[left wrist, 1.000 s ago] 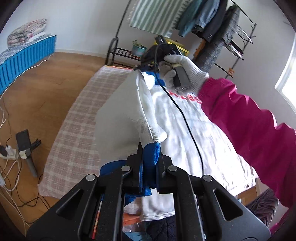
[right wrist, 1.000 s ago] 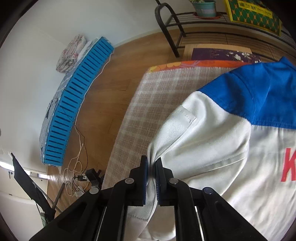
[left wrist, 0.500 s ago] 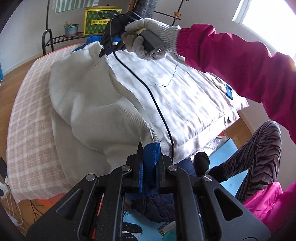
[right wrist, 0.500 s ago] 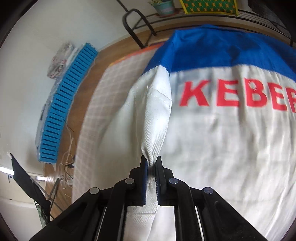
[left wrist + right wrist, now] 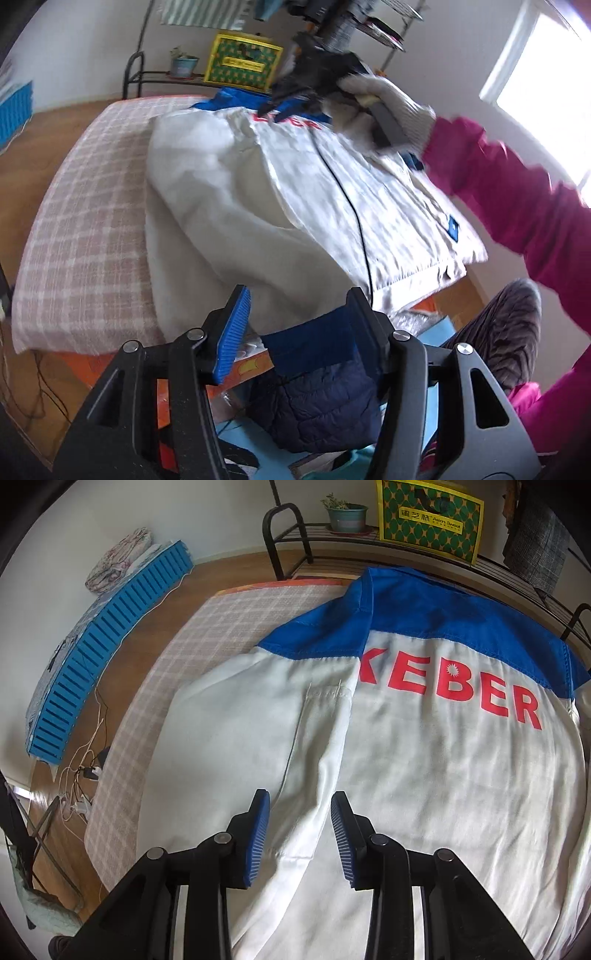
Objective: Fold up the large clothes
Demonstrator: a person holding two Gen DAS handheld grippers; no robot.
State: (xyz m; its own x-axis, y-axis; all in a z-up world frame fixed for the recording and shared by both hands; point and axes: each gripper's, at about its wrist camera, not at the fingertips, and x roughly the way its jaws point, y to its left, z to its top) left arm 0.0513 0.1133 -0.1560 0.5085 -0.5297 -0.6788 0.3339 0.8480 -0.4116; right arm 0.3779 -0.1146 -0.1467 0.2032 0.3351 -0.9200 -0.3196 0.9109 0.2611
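Garment: a white work jacket (image 5: 424,775) with a blue yoke and red lettering lies back-up on the checked bedcover (image 5: 85,229), its left side laid over the middle of the back.
Folded flap: the sleeve (image 5: 236,221) lies along the jacket toward the hem, the blue cuff (image 5: 314,339) hanging off the bedcover's near edge.
Left gripper (image 5: 299,314): jaws have just been opening; they stand apart, the cuff between them and resting against one finger, no longer pinched. It looks like a release now that the sleeve lies where it was wanted.
Right gripper (image 5: 299,823): jaws have just been opening too, poised above the folded edge with no cloth between the pads, apparently letting the fold settle.
Person: a gloved hand (image 5: 384,107) in a pink sleeve holds the right gripper over the jacket's collar end.
Next, likely: the opposite side, lying flat, probably gets folded in to match.
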